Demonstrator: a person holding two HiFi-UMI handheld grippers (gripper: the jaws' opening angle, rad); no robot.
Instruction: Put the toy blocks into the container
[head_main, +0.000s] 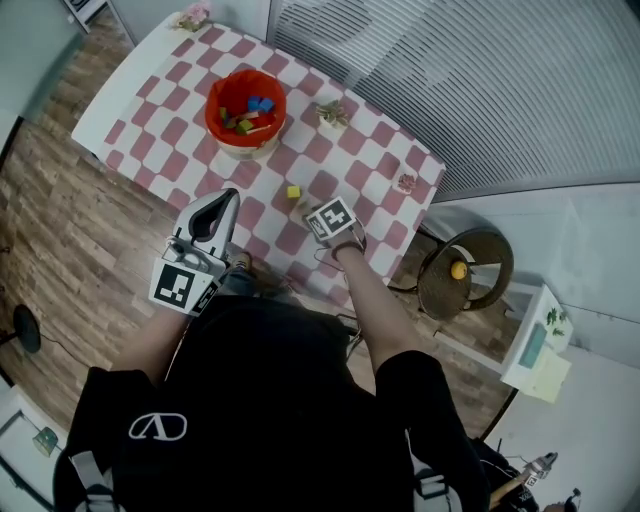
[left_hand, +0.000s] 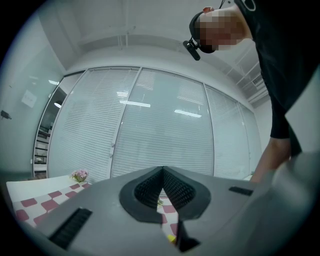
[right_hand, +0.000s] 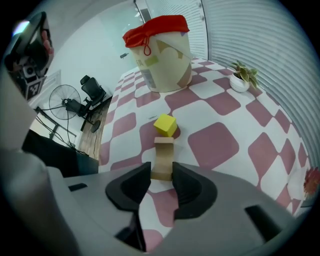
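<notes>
A red-lined pale container (head_main: 245, 110) (right_hand: 162, 55) stands on the checked table (head_main: 150, 80) and holds several coloured blocks. A yellow cube (head_main: 293, 192) (right_hand: 165, 124) lies on the cloth nearer me. Just in front of the cube lies a tan wooden block (right_hand: 163, 159), and my right gripper (right_hand: 161, 177) (head_main: 307, 206) is shut on its near end, low at the table. My left gripper (head_main: 231, 194) (left_hand: 162, 170) hovers at the table's near edge, shut and holding nothing, pointing up at the blinds. A sliver of yellow (left_hand: 171, 238) shows through the gap below its tips.
A small potted plant (head_main: 330, 113) (right_hand: 241, 79) stands right of the container. Pink flowers (head_main: 192, 17) (left_hand: 79, 175) mark the far corner, another flower (head_main: 406, 183) the right edge. A round stool (head_main: 465, 270) stands beside the table. A fan (right_hand: 64, 106) and an office chair (right_hand: 89, 86) stand on the wooden floor.
</notes>
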